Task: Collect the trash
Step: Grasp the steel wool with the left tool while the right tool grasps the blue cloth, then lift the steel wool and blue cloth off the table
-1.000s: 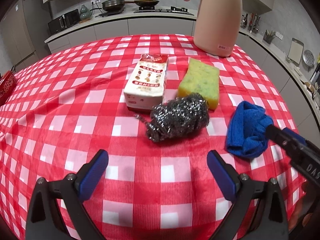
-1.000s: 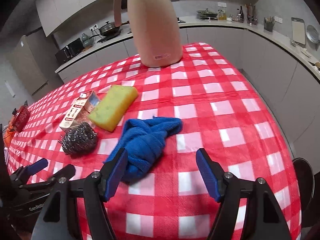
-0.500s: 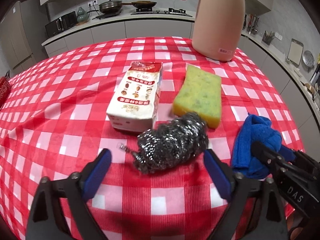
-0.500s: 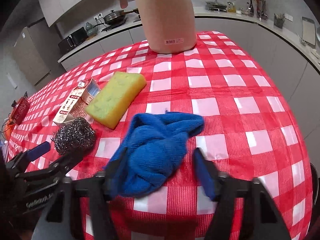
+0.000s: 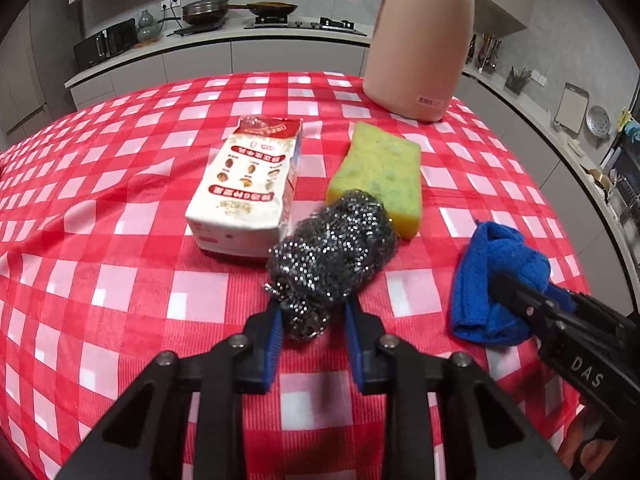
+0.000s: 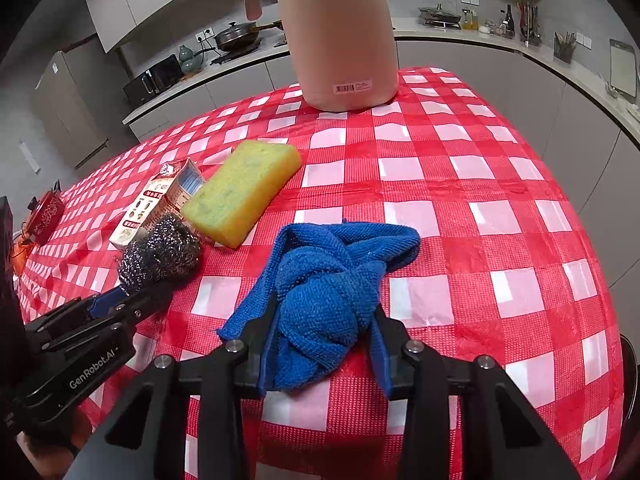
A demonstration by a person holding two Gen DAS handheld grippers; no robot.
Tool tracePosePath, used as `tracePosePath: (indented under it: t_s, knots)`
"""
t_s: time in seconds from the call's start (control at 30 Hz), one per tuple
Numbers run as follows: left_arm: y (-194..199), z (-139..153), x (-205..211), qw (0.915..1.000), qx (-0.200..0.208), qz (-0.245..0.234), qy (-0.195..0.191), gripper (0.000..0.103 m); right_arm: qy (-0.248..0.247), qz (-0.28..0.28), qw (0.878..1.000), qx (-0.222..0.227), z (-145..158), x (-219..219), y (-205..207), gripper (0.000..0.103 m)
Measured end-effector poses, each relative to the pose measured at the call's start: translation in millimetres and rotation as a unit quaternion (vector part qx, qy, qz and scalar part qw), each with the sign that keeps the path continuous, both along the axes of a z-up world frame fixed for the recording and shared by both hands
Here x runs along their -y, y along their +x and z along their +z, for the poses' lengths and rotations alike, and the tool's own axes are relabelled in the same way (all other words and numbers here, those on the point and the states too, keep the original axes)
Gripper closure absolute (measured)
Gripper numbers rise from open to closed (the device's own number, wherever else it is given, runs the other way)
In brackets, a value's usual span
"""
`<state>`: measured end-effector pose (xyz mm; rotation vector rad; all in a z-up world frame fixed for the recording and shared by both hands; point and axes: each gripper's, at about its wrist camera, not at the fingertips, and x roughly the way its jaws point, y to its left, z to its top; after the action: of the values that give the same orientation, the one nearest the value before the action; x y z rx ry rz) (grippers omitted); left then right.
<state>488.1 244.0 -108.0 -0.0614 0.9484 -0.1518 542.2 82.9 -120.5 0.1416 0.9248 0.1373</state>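
- Left hand-held gripper [image 5: 312,316] clenched on near end of steel scrubber [image 5: 332,256], blue pads pressing both sides; scrubber resting on table [image 5: 120,280].
- Same left hand-held gripper seen from side in right wrist view, tip at scrubber's near edge.
- Right hand-held gripper [image 6: 324,344] jaws closing around knotted blue cloth [image 6: 324,280], pads pressed into the bundle on both sides; cloth on table, right of scrubber.
- In left wrist view, right hand-held gripper entering from lower right, tip buried in cloth.
- Red-and-white checked tablecloth over table, a few creases.
- Small carton [image 5: 244,192] lying flat, printed face up, just left of and behind scrubber, touching or nearly touching it.
- Yellow-green sponge [image 5: 380,172] lying flat behind scrubber, near edge touching it; beside carton.
- Tall pink jug [image 5: 420,36] upright at far side of table, barcode sticker near base, handle toward left.
- Kitchen worktop behind with pans on hob, microwave at left, utensils and cutting board along right.
- Red object at far left table edge in right wrist view, too small to tell.
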Motion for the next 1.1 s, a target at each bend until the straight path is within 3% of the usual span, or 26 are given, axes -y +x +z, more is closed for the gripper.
tracePosePath:
  t_s: [0.13, 0.3, 0.33, 0.4, 0.43, 0.47, 0.63, 0.7, 0.73, 0.77, 0.93, 1.1]
  knots:
    - [-12, 3, -2, 1.0000, 0.000, -0.006, -0.008, 0.087, -0.001, -0.002, 1.000, 0.000, 2, 3, -4, 0.064]
    - [-21, 7, 1, 1.0000, 0.001, -0.006, -0.007, 0.086, 0.001, -0.006, 1.000, 0.000, 2, 9, -10, 0.064]
    - [-21, 9, 0, 1.0000, 0.001, 0.003, -0.004, 0.082, 0.001, -0.004, 1.000, -0.002, 1, 10, -10, 0.064]
    - [-16, 9, 1, 0.9998, -0.008, 0.017, 0.006, 0.049, 0.003, -0.008, 1.000, -0.001, 2, 11, -12, 0.061]
    - [-14, 10, 1, 0.9996, -0.008, 0.025, 0.013, 0.023, 0.005, -0.008, 1.000, -0.002, 1, 12, -12, 0.061]
    - [-14, 12, 1, 0.9994, 0.003, 0.030, 0.019, 0.016, 0.007, -0.008, 1.000, -0.002, 1, 13, -13, 0.060]
    - [-4, 14, 6, 0.9995, 0.020, 0.009, 0.021, 0.017, 0.010, -0.010, 1.000, -0.001, 0, 13, -11, 0.060]
    - [2, 9, 7, 0.9999, 0.012, 0.001, 0.010, 0.033, 0.008, -0.010, 1.000, -0.001, 0, 13, -9, 0.060]
    - [5, 6, 8, 0.9999, 0.007, -0.002, 0.008, 0.049, 0.008, -0.011, 1.000, -0.001, 0, 14, -9, 0.060]
    - [8, 1, 8, 1.0000, -0.003, -0.006, 0.004, 0.057, 0.008, -0.011, 1.000, -0.001, -1, 14, -8, 0.060]
    - [4, 0, 6, 1.0000, 0.003, -0.005, -0.006, 0.065, 0.004, -0.007, 1.000, -0.001, -1, 12, -8, 0.062]
    - [-3, 7, 7, 0.9997, 0.014, -0.009, -0.015, 0.066, 0.004, -0.003, 1.000, 0.014, 6, 12, -13, 0.067]
